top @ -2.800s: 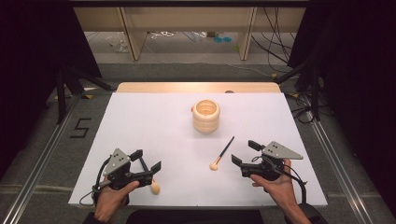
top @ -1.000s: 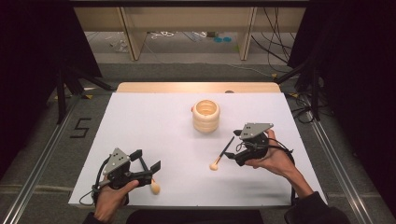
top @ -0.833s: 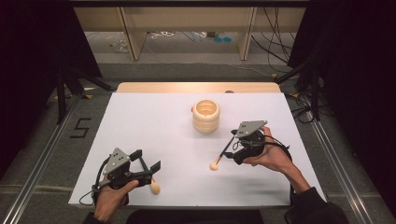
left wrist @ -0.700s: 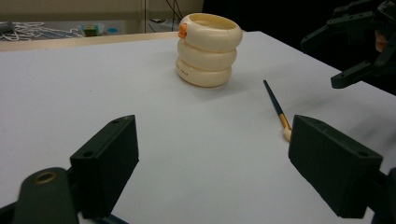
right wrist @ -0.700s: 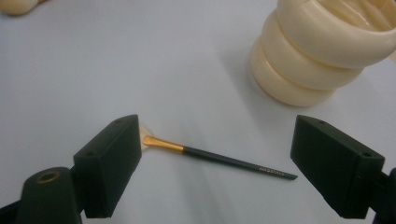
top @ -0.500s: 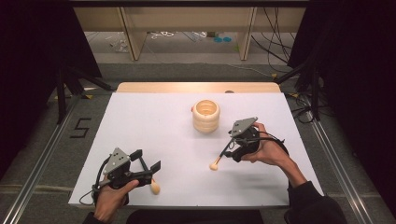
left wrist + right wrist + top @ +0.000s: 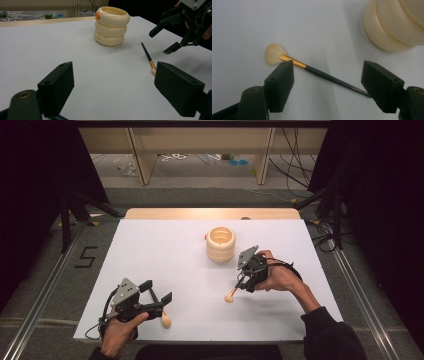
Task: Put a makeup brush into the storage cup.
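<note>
The right claw [image 7: 327,82], jaws just narrowing but spread, straddles the black-handled, cream-bristled makeup brush [image 7: 322,75], lying ungrasped on the white surface [image 7: 165,255] at five o'clock from the cream ribbed holder [image 7: 220,244]. Pickup and placing remain.

A large dark numeral "5" [image 7: 86,256] stands on the grey floor just left of the white surface [image 7: 165,255]. Small pale lettering [image 7: 358,90] runs along the dark handle of the brush [image 7: 322,75] near its end, too small to read surely.
</note>
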A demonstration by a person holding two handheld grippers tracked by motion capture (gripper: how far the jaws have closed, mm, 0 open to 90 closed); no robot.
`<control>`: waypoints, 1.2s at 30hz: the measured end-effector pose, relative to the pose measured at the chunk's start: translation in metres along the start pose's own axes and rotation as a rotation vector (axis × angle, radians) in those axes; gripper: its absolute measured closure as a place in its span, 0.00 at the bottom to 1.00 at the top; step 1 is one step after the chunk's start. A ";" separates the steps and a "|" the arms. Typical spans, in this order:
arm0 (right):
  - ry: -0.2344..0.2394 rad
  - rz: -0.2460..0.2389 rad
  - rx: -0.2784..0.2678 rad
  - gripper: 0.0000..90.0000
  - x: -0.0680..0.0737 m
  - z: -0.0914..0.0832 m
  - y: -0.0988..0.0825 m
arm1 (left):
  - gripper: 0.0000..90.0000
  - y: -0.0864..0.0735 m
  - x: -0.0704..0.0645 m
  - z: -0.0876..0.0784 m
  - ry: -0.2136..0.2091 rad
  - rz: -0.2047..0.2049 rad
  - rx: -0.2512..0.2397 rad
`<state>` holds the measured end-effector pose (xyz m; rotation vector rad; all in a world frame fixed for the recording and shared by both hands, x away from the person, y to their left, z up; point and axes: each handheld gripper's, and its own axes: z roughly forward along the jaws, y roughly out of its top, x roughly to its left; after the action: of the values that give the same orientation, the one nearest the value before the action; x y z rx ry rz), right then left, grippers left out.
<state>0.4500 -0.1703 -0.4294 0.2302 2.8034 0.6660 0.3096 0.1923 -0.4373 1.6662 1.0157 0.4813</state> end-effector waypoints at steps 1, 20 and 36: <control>0.008 -0.012 0.005 0.31 -0.001 0.002 0.001 | 0.18 0.000 0.000 0.000 0.001 0.000 0.001; 0.064 -0.078 0.118 0.43 -0.008 0.020 0.005 | 0.18 0.000 0.001 0.000 0.003 -0.009 -0.001; 0.091 -0.095 0.183 0.45 -0.012 0.033 0.003 | 0.17 0.000 0.002 0.000 0.007 -0.007 0.008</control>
<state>0.4707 -0.1562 -0.4537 0.1016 2.9428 0.4090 0.3106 0.1938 -0.4376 1.6688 1.0293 0.4788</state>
